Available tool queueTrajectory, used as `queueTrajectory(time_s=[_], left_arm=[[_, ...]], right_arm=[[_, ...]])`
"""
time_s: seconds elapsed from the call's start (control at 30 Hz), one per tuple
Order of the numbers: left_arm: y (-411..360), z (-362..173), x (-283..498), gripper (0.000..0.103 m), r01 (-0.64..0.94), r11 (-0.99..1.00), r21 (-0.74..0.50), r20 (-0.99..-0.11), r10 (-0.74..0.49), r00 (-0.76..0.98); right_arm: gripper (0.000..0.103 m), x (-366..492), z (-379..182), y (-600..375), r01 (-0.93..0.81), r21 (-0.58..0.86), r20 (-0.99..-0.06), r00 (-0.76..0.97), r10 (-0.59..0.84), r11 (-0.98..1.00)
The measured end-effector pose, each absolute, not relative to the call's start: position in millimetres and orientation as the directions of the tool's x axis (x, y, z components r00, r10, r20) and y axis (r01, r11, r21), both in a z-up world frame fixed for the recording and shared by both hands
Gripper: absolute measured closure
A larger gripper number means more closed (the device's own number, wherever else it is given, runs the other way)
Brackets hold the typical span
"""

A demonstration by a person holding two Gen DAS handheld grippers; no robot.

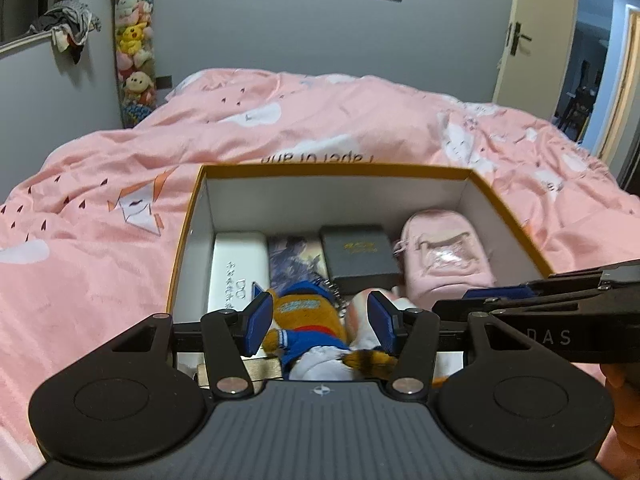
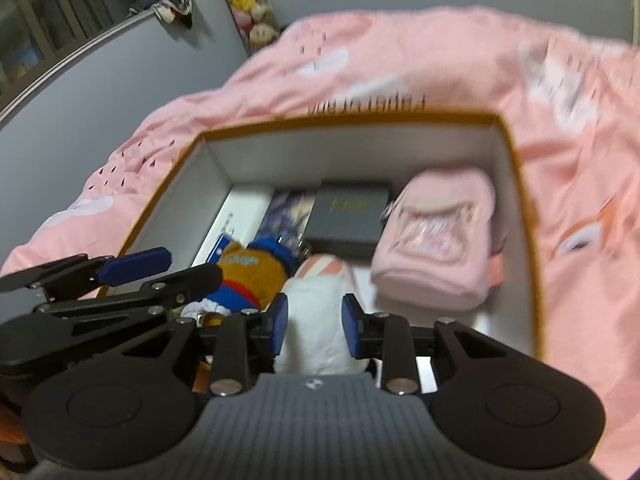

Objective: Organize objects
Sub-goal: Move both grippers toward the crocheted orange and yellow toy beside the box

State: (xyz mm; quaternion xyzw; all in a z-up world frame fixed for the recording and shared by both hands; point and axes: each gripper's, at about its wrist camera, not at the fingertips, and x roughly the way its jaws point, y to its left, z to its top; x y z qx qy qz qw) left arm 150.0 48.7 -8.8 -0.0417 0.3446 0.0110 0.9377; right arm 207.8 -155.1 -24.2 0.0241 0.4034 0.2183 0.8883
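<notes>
An open box with an orange rim (image 1: 336,169) (image 2: 352,118) lies on the pink bed. Inside lie a white case (image 1: 236,268), a picture card (image 1: 294,256), a grey box (image 1: 360,256) (image 2: 348,216), a pink pouch (image 1: 444,256) (image 2: 436,240), an orange plush in blue clothes (image 1: 308,320) (image 2: 248,272) and a white-and-pink plush (image 2: 316,316). My left gripper (image 1: 318,322) is open over the orange plush. My right gripper (image 2: 314,330) has its pads on both sides of the white plush; it also shows in the left wrist view (image 1: 500,296).
The pink duvet (image 1: 300,128) covers the bed around the box. A tall tube of plush toys (image 1: 134,48) stands against the far wall. A door (image 1: 532,28) is open at the right. Clothes hang on a rail (image 1: 68,28) at the left.
</notes>
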Motion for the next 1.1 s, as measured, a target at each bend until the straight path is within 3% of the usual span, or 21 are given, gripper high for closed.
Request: queueTrajectory(time_s=[0.13,0.2,0.33,0.5,1.1], left_arm=[[41.4,4.1,135.0,0.040,0.006,0.996,-0.091,-0.621,-0.061,0.781],[36.6,6.9,126.3,0.040,0.040,0.994,-0.102,-0.619,-0.095,0.779],[26.0,4.3,109.6,0.041,0.090,0.990,-0.106,-0.629,-0.136,0.766],[15.2,-9.6,99.2,0.048,0.135,0.986,-0.094,-0.661,-0.163,0.732],[19.5,-47.7,100.2,0.054,0.128,0.979,-0.159,-0.782,-0.204,0.590]], right_arm=[[0.070,182.9,-10.5,-164.6,-0.373,0.139,-0.648,0.666,0.369,0.917],[0.061,170.9,-5.1,-171.0,-0.369,0.126,-0.622,0.694,0.363,0.921],[0.054,149.3,-1.8,-181.5,-0.360,0.119,-0.605,0.712,0.355,0.925],[0.054,124.4,-11.8,-186.5,-0.353,0.039,-0.611,0.731,0.302,0.935],[0.061,121.6,-65.2,-192.8,-0.352,0.026,-0.786,0.571,0.236,0.936]])
